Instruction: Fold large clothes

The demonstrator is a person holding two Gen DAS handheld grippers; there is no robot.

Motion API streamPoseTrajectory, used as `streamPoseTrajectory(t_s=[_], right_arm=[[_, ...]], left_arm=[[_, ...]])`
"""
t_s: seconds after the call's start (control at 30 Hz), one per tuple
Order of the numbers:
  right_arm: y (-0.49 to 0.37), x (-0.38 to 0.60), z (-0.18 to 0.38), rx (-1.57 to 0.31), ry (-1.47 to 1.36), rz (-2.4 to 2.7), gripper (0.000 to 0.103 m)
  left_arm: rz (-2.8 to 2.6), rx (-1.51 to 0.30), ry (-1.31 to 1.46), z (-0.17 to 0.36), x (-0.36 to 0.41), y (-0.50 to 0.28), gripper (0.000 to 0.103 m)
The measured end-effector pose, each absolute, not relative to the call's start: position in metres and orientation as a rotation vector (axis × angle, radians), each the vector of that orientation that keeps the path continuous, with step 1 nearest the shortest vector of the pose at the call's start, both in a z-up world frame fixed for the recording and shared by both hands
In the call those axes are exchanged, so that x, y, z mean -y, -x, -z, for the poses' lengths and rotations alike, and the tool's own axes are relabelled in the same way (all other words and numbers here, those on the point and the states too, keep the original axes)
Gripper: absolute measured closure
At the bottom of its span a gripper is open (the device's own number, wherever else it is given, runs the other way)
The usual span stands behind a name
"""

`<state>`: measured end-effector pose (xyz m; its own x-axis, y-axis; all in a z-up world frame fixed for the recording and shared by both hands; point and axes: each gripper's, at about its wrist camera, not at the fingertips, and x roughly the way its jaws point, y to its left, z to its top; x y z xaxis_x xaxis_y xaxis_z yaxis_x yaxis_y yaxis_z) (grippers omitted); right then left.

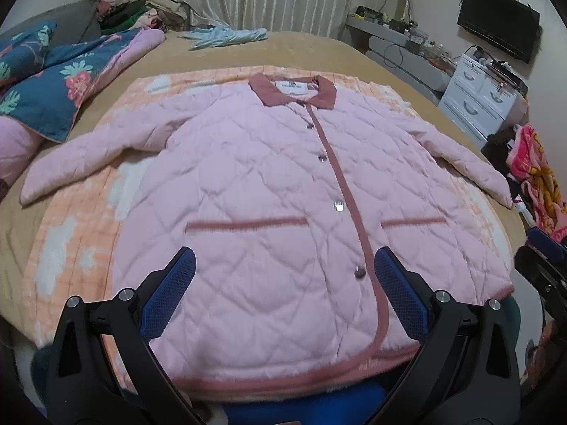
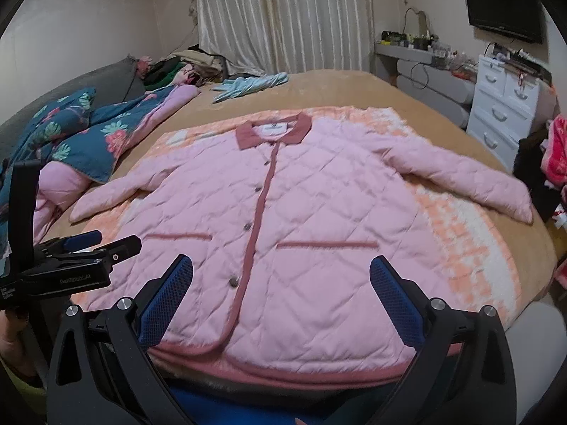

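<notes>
A pink quilted jacket (image 1: 283, 191) lies flat and face-up on an orange-and-white checked blanket (image 1: 71, 248) spread over a tan bedcover (image 1: 301, 49), collar away from the cameras, both sleeves spread out to the sides. Diamond stitching puffs its surface; the collar (image 1: 294, 90), front placket, pocket welts and hem are trimmed in a darker dusty rose, with metal snap buttons down the front.

The left gripper (image 1: 283, 265) hovers over the hem area, its blue mesh-textured fingers (image 1: 177, 283) spread wide and holding nothing. The right gripper (image 2: 280, 276) stands likewise, wide and empty, above the hem.

Only the right wrist view shows the left gripper from the side, at the frame's left edge, beside the jacket's hem corner; the left wrist view catches just a dark edge of the other device at far right.

Around: a floral blue quilt (image 1: 53, 81) at left, a light-blue garment (image 1: 226, 35) beyond the collar, ribbed cream curtains (image 2: 283, 17), a white drawer chest (image 2: 506, 106), a wall television (image 1: 499, 32).
</notes>
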<state>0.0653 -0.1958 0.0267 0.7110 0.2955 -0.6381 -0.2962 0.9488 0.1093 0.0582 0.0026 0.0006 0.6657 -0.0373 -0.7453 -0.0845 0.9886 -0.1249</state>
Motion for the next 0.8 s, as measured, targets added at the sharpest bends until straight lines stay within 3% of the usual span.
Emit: streamPoseTrajectory(t_s=[0.8], right_arm=[[-0.167,0.232,-0.088,-0.641,-0.089,-0.212,0.004]], left_arm=[[0.004,-0.803,0.108,-0.055,0.034,-0.198,0.008]])
